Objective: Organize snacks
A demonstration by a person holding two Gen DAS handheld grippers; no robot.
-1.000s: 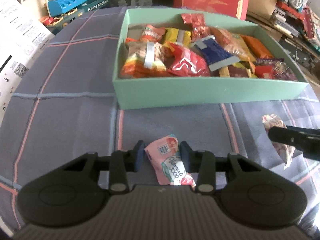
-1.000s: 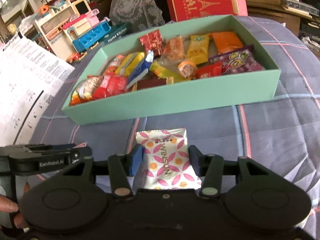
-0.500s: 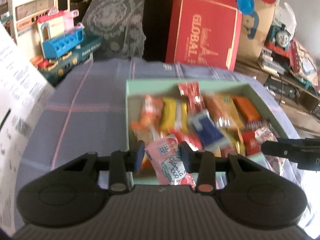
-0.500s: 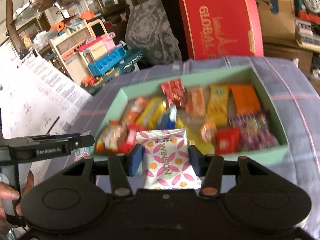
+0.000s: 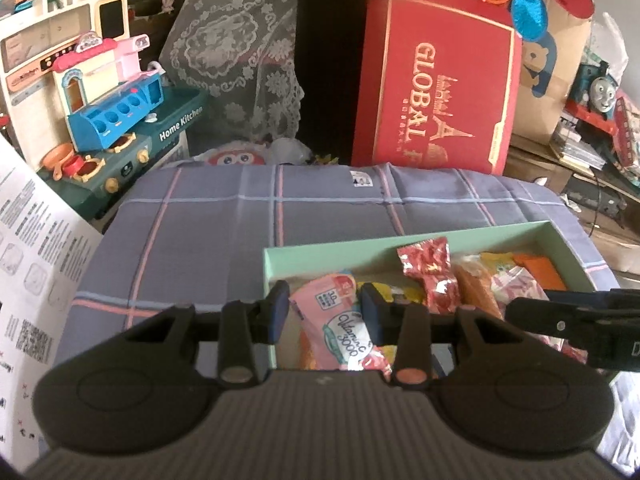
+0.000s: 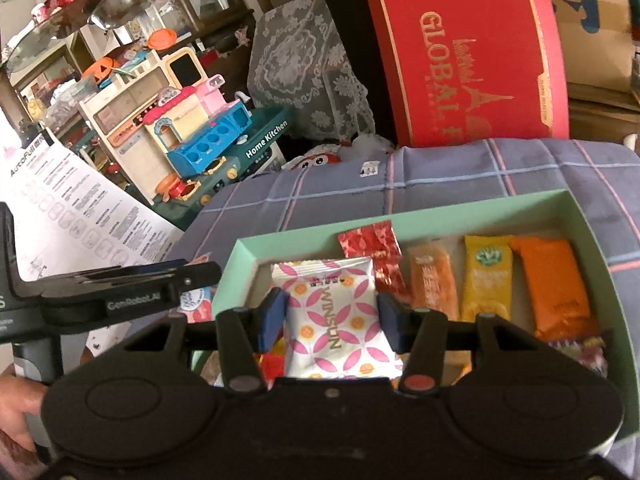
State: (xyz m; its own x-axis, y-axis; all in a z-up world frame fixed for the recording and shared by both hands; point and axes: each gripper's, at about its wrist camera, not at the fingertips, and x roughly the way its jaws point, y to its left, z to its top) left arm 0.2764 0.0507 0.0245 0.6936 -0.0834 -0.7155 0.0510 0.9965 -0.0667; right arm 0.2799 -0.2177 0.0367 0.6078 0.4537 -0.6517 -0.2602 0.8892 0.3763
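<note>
My left gripper (image 5: 324,312) is shut on a pink vitamin C packet (image 5: 340,328) and holds it above the near left part of the mint green box (image 5: 360,249). My right gripper (image 6: 330,320) is shut on a white packet with pink petals (image 6: 332,320), held above the left half of the same box (image 6: 440,212). The box holds several snack packets: a red foil one (image 6: 372,248), two orange ones and a yellow one (image 6: 486,276). The right gripper's body shows at the right of the left wrist view (image 5: 580,320).
The box lies on a blue plaid cloth (image 5: 240,232). A red gift box (image 5: 436,96) stands behind it, a toy kitchen (image 5: 100,100) at the back left, printed sheets (image 5: 28,260) at the left. A toy train (image 5: 600,88) sits at the right.
Both grippers have lifted their packets off the cloth and moved forward over the box. The box now lies directly below the fingers.
</note>
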